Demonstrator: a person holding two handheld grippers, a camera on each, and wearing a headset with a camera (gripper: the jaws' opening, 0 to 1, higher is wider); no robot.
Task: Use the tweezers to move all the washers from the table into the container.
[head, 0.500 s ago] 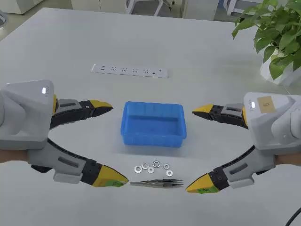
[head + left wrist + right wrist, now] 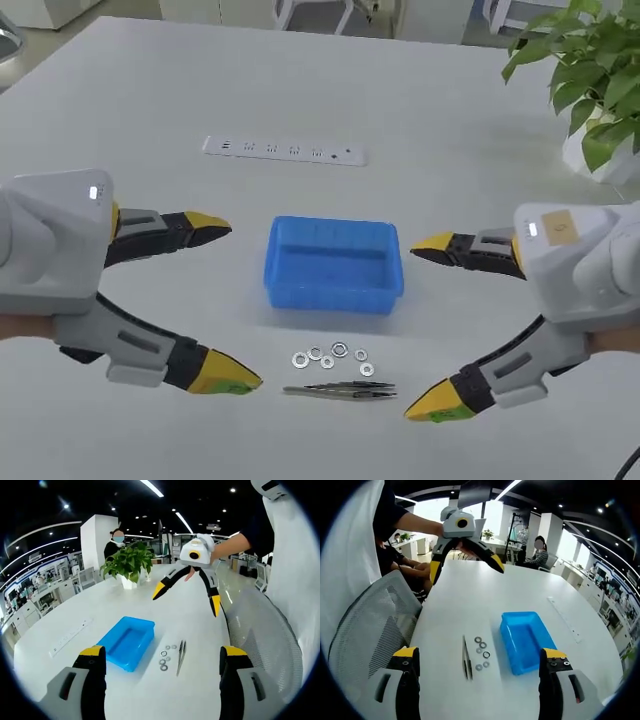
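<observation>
The left tool (image 2: 240, 304) and right tool (image 2: 412, 328) are hanging released, flanking the container (image 2: 333, 298), washers (image 2: 333, 357) and tweezers (image 2: 340, 390) toward the bench (image 2: 450, 120)'s near edge; a power strip (image 2: 284, 150) and a plant (image 2: 590, 70) are sitting farther back.

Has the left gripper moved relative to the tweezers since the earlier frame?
Yes, slightly. In the head view the left gripper has pulled leftward, away from the tweezers: the gap from its lower jaw to their end has widened.

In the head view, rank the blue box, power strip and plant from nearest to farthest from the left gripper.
1. Blue box, just right of the left gripper.
2. Power strip, behind the box.
3. Plant, far right corner.
</observation>
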